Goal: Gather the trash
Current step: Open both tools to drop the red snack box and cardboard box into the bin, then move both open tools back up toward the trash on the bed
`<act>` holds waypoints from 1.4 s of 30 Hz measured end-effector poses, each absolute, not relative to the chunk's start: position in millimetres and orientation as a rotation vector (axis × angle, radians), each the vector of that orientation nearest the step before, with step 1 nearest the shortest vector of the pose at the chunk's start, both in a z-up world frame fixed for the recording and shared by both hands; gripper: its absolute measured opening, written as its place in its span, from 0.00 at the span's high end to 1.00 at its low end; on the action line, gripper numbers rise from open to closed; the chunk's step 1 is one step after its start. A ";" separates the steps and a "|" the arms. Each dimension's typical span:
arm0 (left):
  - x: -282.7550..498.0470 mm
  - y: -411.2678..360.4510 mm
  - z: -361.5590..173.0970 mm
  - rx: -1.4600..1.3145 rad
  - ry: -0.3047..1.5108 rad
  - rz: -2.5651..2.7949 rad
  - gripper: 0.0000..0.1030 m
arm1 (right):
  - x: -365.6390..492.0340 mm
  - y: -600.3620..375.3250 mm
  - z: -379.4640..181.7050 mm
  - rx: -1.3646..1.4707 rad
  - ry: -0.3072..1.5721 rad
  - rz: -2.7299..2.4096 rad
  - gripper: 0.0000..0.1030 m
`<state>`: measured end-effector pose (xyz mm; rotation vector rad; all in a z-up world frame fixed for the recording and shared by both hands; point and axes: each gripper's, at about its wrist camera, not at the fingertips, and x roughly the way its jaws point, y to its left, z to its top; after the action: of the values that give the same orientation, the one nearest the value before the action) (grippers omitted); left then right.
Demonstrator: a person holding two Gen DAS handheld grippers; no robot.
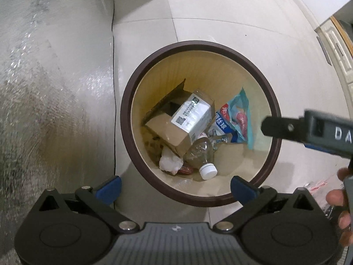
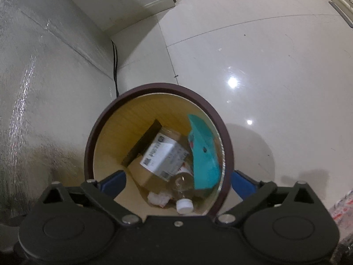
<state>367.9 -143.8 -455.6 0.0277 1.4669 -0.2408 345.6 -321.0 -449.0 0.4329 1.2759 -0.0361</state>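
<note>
A round waste bin with a dark brown rim (image 1: 199,44) and pale yellow inside is standing on the glossy cream tile floor (image 1: 231,17), filling the centre of the left wrist view. Lying in it are a brown cardboard box (image 1: 167,130) with a clear labelled package (image 1: 192,116) resting on top, a clear plastic bottle with a white cap (image 1: 201,152), a crumpled white tissue (image 1: 169,162) and a teal snack bag (image 1: 239,114) leaning against the right wall. The left tongs (image 1: 175,187) are hanging released above the near rim, grasping nothing. The right tongs (image 2: 178,182) are likewise spread wide and empty. Only the left wrist view is showing blue printed wrappers (image 1: 221,125) beneath the bag and a person's fingers (image 1: 335,196) at the right edge.
</note>
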 end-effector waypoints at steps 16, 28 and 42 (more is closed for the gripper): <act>346.2 -134.9 -408.3 0.002 1.407 -0.150 0.00 | 310.3 -332.3 -400.8 0.344 1.223 -0.024 0.00; 309.1 -122.1 -368.0 0.005 1.346 -0.123 0.00 | 262.8 -346.8 -362.5 0.335 1.181 -0.037 0.00; 247.4 -109.0 -290.6 0.008 1.210 -0.121 0.00 | 199.8 -350.5 -284.7 0.250 1.056 -0.024 0.00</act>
<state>247.4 -109.0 -290.6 0.0076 1.2100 -0.1206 199.8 -350.5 -284.7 0.2502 1.0556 -0.0241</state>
